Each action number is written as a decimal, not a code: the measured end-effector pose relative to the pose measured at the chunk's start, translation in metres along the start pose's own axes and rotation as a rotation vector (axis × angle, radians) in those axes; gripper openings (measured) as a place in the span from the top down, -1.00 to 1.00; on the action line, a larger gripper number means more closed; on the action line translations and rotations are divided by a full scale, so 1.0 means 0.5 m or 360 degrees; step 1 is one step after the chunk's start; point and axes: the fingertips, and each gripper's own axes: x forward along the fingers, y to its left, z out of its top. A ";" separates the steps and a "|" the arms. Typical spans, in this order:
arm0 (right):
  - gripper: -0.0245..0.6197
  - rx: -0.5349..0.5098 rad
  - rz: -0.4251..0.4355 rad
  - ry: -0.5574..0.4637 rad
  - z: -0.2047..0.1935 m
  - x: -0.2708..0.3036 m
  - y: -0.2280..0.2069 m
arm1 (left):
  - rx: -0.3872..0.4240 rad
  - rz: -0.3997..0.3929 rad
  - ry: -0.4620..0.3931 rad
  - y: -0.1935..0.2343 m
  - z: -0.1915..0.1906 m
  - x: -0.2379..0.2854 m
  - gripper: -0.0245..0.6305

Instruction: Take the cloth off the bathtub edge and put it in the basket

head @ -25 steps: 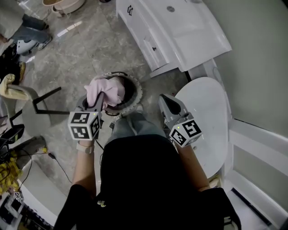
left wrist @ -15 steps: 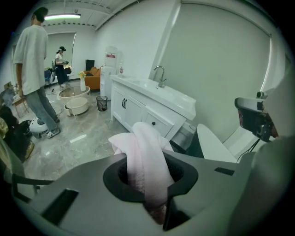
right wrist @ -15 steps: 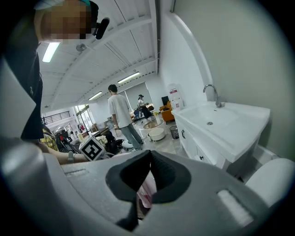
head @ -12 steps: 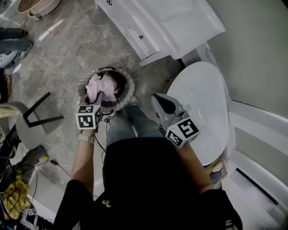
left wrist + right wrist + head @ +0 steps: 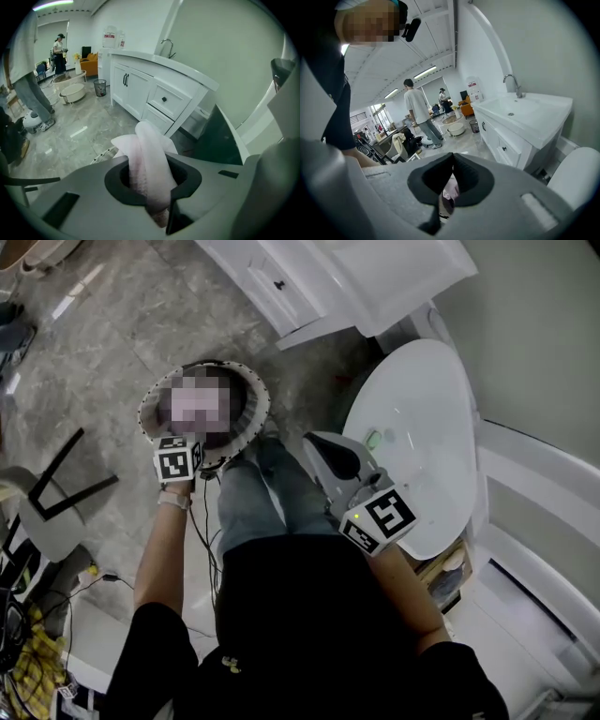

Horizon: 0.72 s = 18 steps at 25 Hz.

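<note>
The pink cloth (image 5: 149, 161) hangs bunched between the jaws of my left gripper (image 5: 157, 192), which is shut on it. In the head view this gripper's marker cube (image 5: 178, 462) sits at the near rim of the round woven basket (image 5: 251, 395), with the jaws reaching down inside; a mosaic patch covers the basket's contents there. The basket's rim (image 5: 104, 154) shows just behind the cloth. My right gripper (image 5: 316, 440) hovers to the right of the basket, beside the person's knee. It is shut with nothing between its fingers.
A white vanity cabinet (image 5: 323, 282) stands beyond the basket. A white toilet lid (image 5: 422, 427) is at the right, close to my right gripper. A black chair frame (image 5: 56, 493) is on the floor at the left. A person (image 5: 417, 112) stands far off.
My left gripper has dropped with the cloth from above the basket down into it. The right gripper has sunk a little.
</note>
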 end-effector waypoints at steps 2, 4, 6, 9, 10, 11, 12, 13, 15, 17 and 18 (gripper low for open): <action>0.93 0.0016 -0.0005 0.0020 -0.016 0.010 -0.003 | -0.0006 0.0003 0.0042 0.014 -0.023 0.040 0.64; 0.93 0.0032 -0.0014 0.0032 -0.030 0.021 -0.007 | -0.0011 0.0011 0.0077 0.033 -0.047 0.081 0.64; 0.93 0.0049 -0.0026 0.0040 -0.045 0.031 -0.013 | -0.0004 0.0019 0.0113 0.052 -0.074 0.124 0.64; 0.93 0.0080 -0.0053 0.0051 -0.060 0.048 -0.028 | 0.0001 0.0037 0.0170 0.086 -0.106 0.190 0.64; 0.93 0.0092 -0.0064 0.0053 -0.065 0.054 -0.033 | -0.0012 0.0044 0.0188 0.097 -0.113 0.209 0.64; 0.93 0.0103 -0.0074 0.0056 -0.072 0.058 -0.038 | -0.0026 0.0052 0.0201 0.106 -0.118 0.225 0.63; 0.93 0.0113 -0.0083 0.0060 -0.080 0.062 -0.041 | -0.0036 0.0062 0.0211 0.114 -0.122 0.240 0.63; 0.93 0.0122 -0.0092 0.0065 -0.089 0.065 -0.044 | -0.0043 0.0069 0.0221 0.121 -0.127 0.256 0.63; 0.93 0.0140 -0.0112 0.0076 -0.108 0.069 -0.050 | -0.0048 0.0075 0.0240 0.133 -0.139 0.289 0.62; 0.93 0.0162 -0.0135 0.0085 -0.125 0.070 -0.055 | -0.0053 0.0076 0.0266 0.144 -0.154 0.320 0.62; 0.93 0.0171 -0.0146 0.0088 -0.133 0.070 -0.058 | -0.0059 0.0078 0.0282 0.151 -0.162 0.334 0.62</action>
